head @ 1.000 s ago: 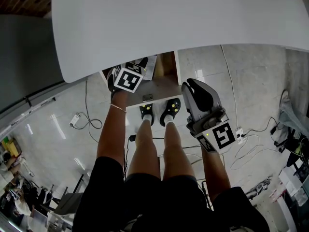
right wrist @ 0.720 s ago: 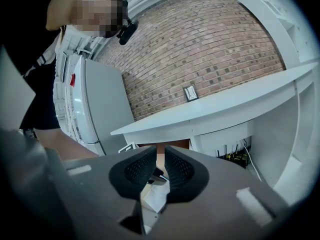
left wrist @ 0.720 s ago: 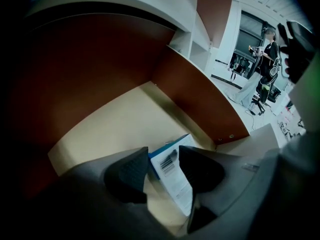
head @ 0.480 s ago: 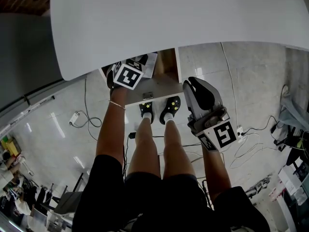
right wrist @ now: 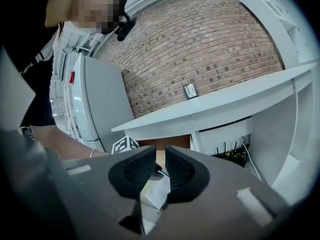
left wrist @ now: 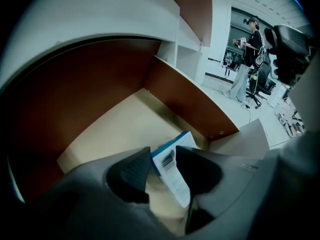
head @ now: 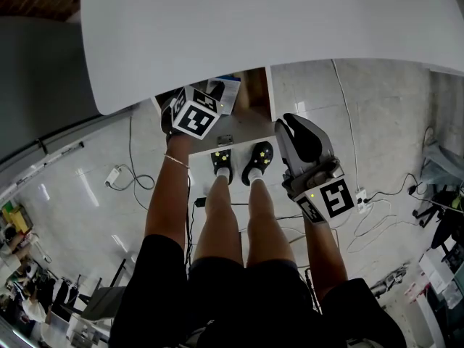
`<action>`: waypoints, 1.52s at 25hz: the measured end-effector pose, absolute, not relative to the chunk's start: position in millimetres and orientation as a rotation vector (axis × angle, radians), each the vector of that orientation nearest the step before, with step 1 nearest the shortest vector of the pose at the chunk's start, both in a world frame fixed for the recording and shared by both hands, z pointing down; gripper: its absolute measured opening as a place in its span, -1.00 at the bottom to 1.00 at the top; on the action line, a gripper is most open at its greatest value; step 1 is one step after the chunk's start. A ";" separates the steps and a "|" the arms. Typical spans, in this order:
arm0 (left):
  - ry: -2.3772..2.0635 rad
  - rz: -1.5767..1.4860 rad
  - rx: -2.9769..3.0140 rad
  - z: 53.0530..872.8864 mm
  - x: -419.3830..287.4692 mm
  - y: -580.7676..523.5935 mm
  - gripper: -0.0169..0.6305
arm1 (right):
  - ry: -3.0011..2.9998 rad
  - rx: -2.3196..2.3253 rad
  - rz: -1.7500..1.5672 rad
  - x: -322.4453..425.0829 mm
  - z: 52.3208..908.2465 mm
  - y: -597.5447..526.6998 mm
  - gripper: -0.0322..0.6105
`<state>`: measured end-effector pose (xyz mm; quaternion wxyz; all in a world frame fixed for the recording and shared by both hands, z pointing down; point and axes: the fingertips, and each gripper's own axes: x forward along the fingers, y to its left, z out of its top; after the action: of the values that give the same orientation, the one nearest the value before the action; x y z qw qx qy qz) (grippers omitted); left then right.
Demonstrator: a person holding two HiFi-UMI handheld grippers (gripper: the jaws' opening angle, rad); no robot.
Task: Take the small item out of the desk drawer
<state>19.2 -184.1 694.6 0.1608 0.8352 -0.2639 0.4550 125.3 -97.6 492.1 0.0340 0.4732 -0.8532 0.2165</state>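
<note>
Grasping is in hand: the small box [left wrist: 175,176] is framed inside the desk drawer [left wrist: 110,134] by the left claw [left wrist: 162,155], whose jaws have just been closing but are not yet clamped. The right claw [right wrist: 161,158] is held aside, narrowly parted and empty. Next, a firm squeeze and upward lift are needed.

The drawer [left wrist: 100,139] has a pale, smooth, matt bottom between reddish-brown wood-look walls. Inside it lies a box [left wrist: 172,166] of smooth printed card (white, blue-edged). Above the drawer, the desk top [head: 254,27] is smooth matt white.
</note>
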 end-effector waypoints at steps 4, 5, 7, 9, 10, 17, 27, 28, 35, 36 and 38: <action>-0.758 1.292 2.413 687.3 21.5 -179.4 -0.51 | -2.637 1.436 0.680 119.1 496.4 -95.7 -0.74; -0.760 1.293 2.421 685.5 21.4 -178.1 -0.51 | -2.643 1.430 0.681 116.8 497.4 -95.7 -0.74; -0.763 1.289 2.437 681.6 21.4 -175.4 -0.51 | -2.639 1.412 0.678 112.8 501.3 -95.2 -0.74; -0.767 1.275 2.451 677.4 22.1 -171.9 -0.51 | -2.630 1.397 0.679 109.1 505.1 -94.7 -0.73; -0.770 1.272 2.456 675.8 22.0 -170.2 -0.51 | -2.627 1.392 0.679 107.5 506.6 -94.8 -0.73; -0.768 1.272 2.490 666.7 20.6 -160.8 -0.51 | -2.555 1.316 0.640 102.5 529.8 -97.1 -0.71; -0.795 1.253 2.514 658.0 11.3 -143.4 -0.51 | -2.497 1.211 0.585 92.9 561.2 -103.5 -0.68; -0.796 1.255 2.515 656.9 10.0 -142.3 -0.51 | -2.495 1.200 0.585 91.2 563.0 -104.3 -0.68; -0.798 1.242 2.519 654.1 6.7 -137.7 -0.51 | -2.490 1.066 0.553 67.7 580.0 -110.6 -0.61; -0.798 1.240 2.522 653.5 6.6 -136.6 -0.51 | -2.489 1.045 0.541 63.5 582.2 -112.0 -0.59; -0.799 1.235 2.525 652.2 6.5 -134.4 -0.51 | -2.475 0.995 0.511 56.0 588.3 -113.8 -0.56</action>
<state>6.5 -134.4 652.2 0.1095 0.8589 -0.2717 0.4201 56.0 -113.8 588.3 0.2110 0.3580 -0.8908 0.1839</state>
